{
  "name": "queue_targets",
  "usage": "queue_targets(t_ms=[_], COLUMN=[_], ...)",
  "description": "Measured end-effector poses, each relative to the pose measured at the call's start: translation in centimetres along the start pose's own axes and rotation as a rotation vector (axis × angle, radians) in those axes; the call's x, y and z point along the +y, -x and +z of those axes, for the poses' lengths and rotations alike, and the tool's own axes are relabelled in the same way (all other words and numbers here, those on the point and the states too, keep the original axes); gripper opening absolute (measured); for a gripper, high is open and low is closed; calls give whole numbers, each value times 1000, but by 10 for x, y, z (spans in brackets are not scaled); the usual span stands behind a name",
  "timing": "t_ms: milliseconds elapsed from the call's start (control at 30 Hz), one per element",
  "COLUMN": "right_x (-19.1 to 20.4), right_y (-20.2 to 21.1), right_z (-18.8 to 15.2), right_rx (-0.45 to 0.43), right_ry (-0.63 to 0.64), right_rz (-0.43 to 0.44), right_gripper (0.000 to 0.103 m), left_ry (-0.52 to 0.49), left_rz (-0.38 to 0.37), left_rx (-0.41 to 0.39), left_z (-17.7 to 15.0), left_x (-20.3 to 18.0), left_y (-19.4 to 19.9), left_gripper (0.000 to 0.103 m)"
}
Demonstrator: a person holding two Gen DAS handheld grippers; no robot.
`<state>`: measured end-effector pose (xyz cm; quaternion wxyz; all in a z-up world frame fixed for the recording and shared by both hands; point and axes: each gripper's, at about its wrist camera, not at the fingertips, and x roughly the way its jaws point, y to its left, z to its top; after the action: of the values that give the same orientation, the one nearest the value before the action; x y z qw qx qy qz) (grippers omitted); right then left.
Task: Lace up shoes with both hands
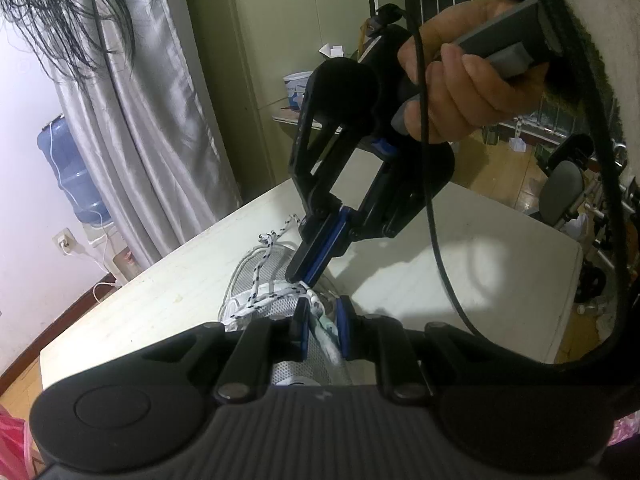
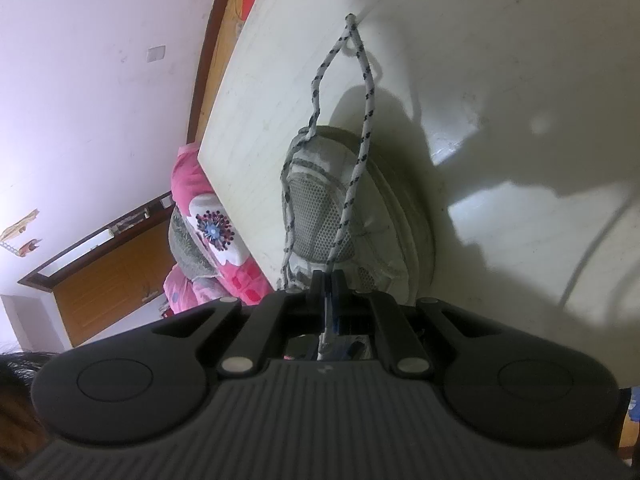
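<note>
A white mesh shoe (image 2: 320, 216) lies on the white table (image 2: 500, 80), toe pointing away in the right wrist view. My right gripper (image 2: 329, 274) is shut on one strand of the speckled white lace (image 2: 362, 136), which runs taut over the toe to a knotted end far out on the table. In the left wrist view the right gripper (image 1: 299, 277), held by a hand (image 1: 460, 88), pinches the lace (image 1: 260, 264) just above the shoe (image 1: 280, 304). My left gripper (image 1: 323, 305) sits low over the shoe, its jaws narrowly apart and clamped on a whitish strip of the shoe's upper (image 1: 326, 332).
A black cable (image 1: 434, 216) hangs from the right hand across the table (image 1: 480, 264). A grey chair (image 1: 560, 192) stands past the table's far edge, and a blue water bottle (image 1: 68, 168) and a curtain to the left. Pink floral fabric (image 2: 216, 236) lies by the near table edge.
</note>
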<state>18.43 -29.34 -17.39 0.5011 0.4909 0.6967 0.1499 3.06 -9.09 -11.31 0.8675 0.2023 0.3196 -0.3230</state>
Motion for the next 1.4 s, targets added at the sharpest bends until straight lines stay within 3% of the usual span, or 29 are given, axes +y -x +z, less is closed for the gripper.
queue_targets(t_ms=[333, 400, 1233, 1333, 1400], right_x=[-8, 0, 22, -5, -3], right_y=[6, 15, 7, 19, 15], right_z=[-1, -17, -32, -22, -24], right_rx=[-14, -22, -64, -62, -64], right_ry=[5, -1, 14, 12, 11], right_rz=[-8, -10, -10, -5, -6], right_gripper=[1, 1, 2, 2, 2], left_ry=[2, 0, 13, 16, 16], left_rz=[4, 6, 16, 17, 18], left_rx=[0, 0, -4, -5, -5], left_z=[0, 0, 4, 4, 4], left_x=[1, 0, -7, -6, -6], left_y=[-3, -3, -5, -5, -5], left_gripper=[14, 14, 15, 15, 15])
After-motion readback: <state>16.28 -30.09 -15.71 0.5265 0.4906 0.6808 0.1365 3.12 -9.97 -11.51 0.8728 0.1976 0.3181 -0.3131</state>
